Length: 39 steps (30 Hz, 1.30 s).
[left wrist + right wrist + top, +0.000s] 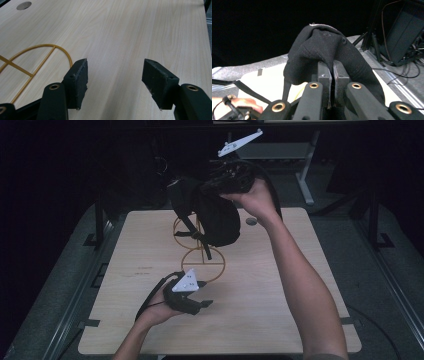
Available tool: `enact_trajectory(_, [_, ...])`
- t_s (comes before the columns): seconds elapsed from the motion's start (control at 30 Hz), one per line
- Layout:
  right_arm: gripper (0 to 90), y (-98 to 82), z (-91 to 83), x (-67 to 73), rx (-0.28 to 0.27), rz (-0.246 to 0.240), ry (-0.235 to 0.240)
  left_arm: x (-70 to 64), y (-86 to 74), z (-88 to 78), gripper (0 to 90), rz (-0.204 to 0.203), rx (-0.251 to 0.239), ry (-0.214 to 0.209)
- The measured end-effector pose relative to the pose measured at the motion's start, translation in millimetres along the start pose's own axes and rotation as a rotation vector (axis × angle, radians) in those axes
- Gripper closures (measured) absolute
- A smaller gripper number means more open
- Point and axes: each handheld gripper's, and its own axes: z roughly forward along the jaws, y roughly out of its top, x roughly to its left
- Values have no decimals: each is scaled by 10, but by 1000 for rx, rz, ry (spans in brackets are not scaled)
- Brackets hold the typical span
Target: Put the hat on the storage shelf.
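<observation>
Above the tabletop's far edge, right tongs [331,82] are pinching a black bag [215,212] aloft over a yellow wire frame [202,257]; dangling straps risk snagging it. Left tongs [115,75] are resting spread, empty.

Centre frame in the high view sits the light wooden table [280,285], pale grain running away from the camera. Painted on it, a yellow figure of two circles [202,260], each crossed by straight lines, one circle above the other just left of centre. A small round grey hole [251,221] marks the table's upper right. Beyond the far edge, top right of the frame, there's a pale desk frame [305,175] on the dark floor. Grey matting [65,270] flanks the table on the left.
</observation>
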Motion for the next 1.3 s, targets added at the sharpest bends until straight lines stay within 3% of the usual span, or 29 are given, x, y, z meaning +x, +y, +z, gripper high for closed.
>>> enact_trajectory(0.23, [852, 29, 344, 9, 54, 17, 17, -11, 3, 2, 372, 23, 2, -11])
enact_trajectory(0.27, [820, 25, 397, 8, 62, 16, 23, -11, 3, 2, 372, 30, 2, -11])
enact_trajectory(0.33, [643, 12, 485, 16, 72, 47, 24, -15, -1, 6, 372, 22, -5, -17])
enact_trajectory(0.4, [588, -7, 538, 17, 82, 46, 31, -17, -7, -3, 372, 23, -4, -18])
enact_trajectory(0.43, [537, -15, 545, 25, 91, 40, 13, -21, -11, -4, 372, 23, -4, -14])
enact_trajectory(0.53, [494, -49, 532, 15, 90, 68, 19, -18, -15, -12, 371, 13, -10, -12])
enact_trajectory(0.97, [387, -203, 384, -15, 84, 84, 1, -16, -32, -2, 356, 1, -3, -9])
enact_trajectory(1.3, [356, -332, 223, -2, 65, 111, -12, -21, -48, 16, 346, 0, 1, -19])
